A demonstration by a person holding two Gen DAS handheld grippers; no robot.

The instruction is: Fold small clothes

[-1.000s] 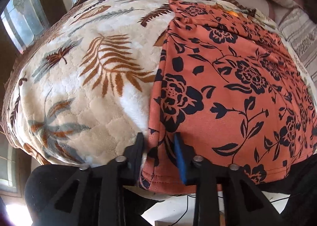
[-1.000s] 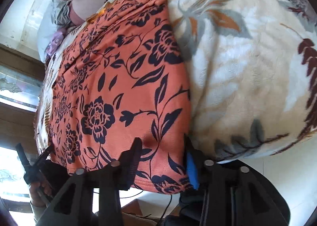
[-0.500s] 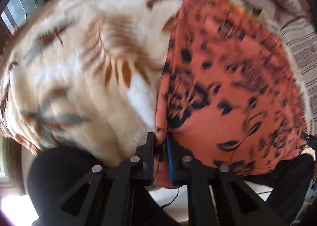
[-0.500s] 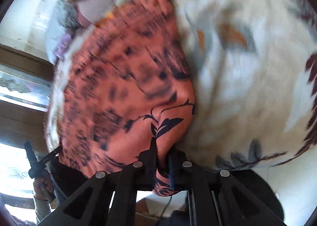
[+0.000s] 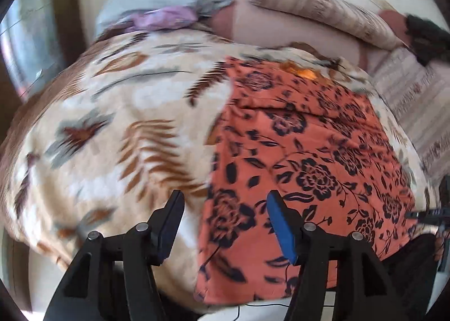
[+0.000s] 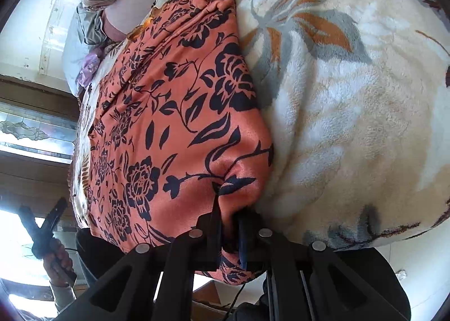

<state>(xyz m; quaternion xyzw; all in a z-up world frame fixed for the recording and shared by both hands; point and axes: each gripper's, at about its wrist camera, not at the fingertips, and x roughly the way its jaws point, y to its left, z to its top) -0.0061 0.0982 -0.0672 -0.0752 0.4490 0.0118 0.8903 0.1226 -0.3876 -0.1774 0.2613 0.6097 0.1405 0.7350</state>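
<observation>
An orange garment (image 5: 295, 152) with a dark flower print lies spread on a leaf-patterned blanket (image 5: 112, 138). In the left wrist view my left gripper (image 5: 225, 203) hangs above the garment's near left corner. Its jaws are opening, and no cloth is pinched between them. In the right wrist view the same garment (image 6: 168, 96) runs away from me. My right gripper (image 6: 227, 214) is shut on its near right corner, and the cloth bunches up where the pads pinch it. The left gripper (image 6: 36, 225) also shows at the far left, held in a hand.
The cream fleece blanket (image 6: 351, 96) covers a bed. Striped pillows (image 5: 323, 9) and a grey and purple bundle (image 5: 168, 11) lie at the bed's head. A window (image 6: 33, 135) sits to the left. The bed's near edge drops off just under both grippers.
My left gripper had closed on the garment's near left corner, then let go, opened wide and rose. My right gripper closed on the near right corner and still holds it.
</observation>
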